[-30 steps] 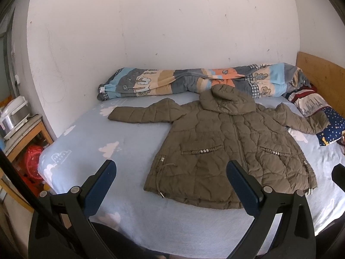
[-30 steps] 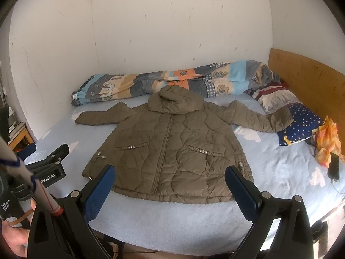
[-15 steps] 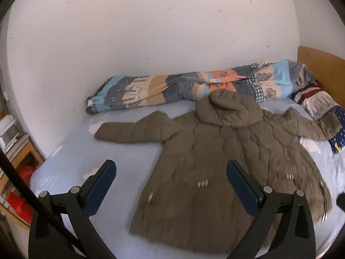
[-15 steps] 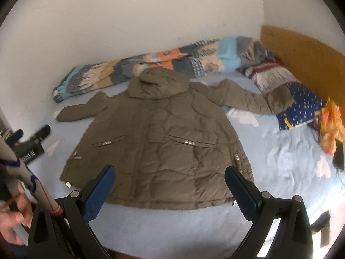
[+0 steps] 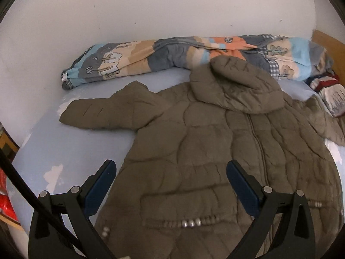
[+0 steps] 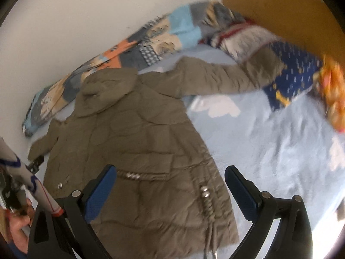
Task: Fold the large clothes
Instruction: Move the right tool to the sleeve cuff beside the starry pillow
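Observation:
An olive quilted hooded jacket (image 5: 215, 146) lies flat, front up, on the light blue bed sheet (image 5: 64, 149), sleeves spread to both sides. My left gripper (image 5: 171, 185) is open and empty, hovering over the jacket's lower left front near a pocket. The jacket also shows in the right wrist view (image 6: 133, 142), slightly blurred. My right gripper (image 6: 170, 185) is open and empty above the jacket's lower right edge. The jacket's right sleeve (image 6: 226, 77) reaches toward the pillows.
A rolled patterned quilt (image 5: 172, 54) lies along the wall behind the hood. Pillows (image 6: 291, 71) and an orange cloth (image 6: 334, 99) lie by the wooden headboard (image 6: 280, 10). The white wall bounds the far side. A red item (image 5: 5, 202) sits beside the bed at left.
Both grippers have moved forward and lower over the bed, so the jacket looks much larger. The right gripper has swung toward the jacket's right side. Both stay open.

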